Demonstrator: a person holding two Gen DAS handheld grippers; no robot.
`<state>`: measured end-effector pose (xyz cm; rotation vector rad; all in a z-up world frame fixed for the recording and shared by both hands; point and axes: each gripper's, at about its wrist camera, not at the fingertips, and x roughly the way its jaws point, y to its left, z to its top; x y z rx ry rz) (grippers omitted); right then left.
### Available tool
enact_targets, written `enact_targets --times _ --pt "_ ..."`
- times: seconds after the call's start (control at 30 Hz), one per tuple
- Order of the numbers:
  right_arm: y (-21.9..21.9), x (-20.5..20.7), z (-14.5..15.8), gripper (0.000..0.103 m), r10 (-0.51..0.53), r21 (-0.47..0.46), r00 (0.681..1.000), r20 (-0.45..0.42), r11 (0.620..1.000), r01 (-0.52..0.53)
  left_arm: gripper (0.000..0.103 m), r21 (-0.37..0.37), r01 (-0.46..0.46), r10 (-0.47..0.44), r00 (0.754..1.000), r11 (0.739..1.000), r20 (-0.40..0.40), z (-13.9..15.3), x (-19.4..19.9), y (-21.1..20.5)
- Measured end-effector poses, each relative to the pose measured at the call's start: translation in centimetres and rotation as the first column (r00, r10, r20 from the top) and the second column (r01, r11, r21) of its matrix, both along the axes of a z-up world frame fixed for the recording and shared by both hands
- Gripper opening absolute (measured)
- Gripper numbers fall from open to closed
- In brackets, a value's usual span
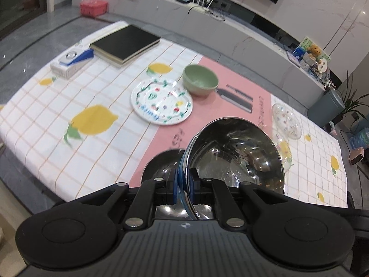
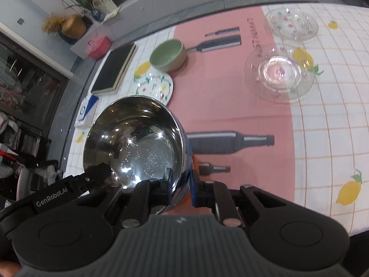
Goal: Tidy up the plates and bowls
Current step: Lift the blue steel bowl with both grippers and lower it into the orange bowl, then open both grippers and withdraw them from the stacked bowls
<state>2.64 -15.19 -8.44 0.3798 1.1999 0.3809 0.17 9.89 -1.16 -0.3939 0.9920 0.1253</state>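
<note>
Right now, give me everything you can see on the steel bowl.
The steel bowl is polished metal, mirror-bright inside with room reflections and fine scuffs at the bottom, and has a rolled rim. It is tilted and held above the tablecloth, not resting on it. The left gripper pinches one side of the rim between its blue pads; the right gripper pinches the opposite side. Nothing shows inside it. The green bowl and painted plate lie beyond, apart from it.
</note>
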Motion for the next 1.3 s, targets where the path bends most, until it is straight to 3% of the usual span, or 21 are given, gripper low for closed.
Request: enact_targets --times 0.6,1.3 --pt "1.7 0.5 -2.4 0.013 0.014 -0.045 0.999 -0.051 0.999 -0.016 0.011 -0.039 -0.02 0.017 0.997 0.999 -0.079 -3.2 -0.5 1.2" --pt "3.7 3.0 -4.5 0.013 0.043 -0.068 0.995 -0.086 0.996 -0.049 0.011 -0.028 -0.042 0.038 0.99 0.999 -0.139 -5.3 1.1 2.3"
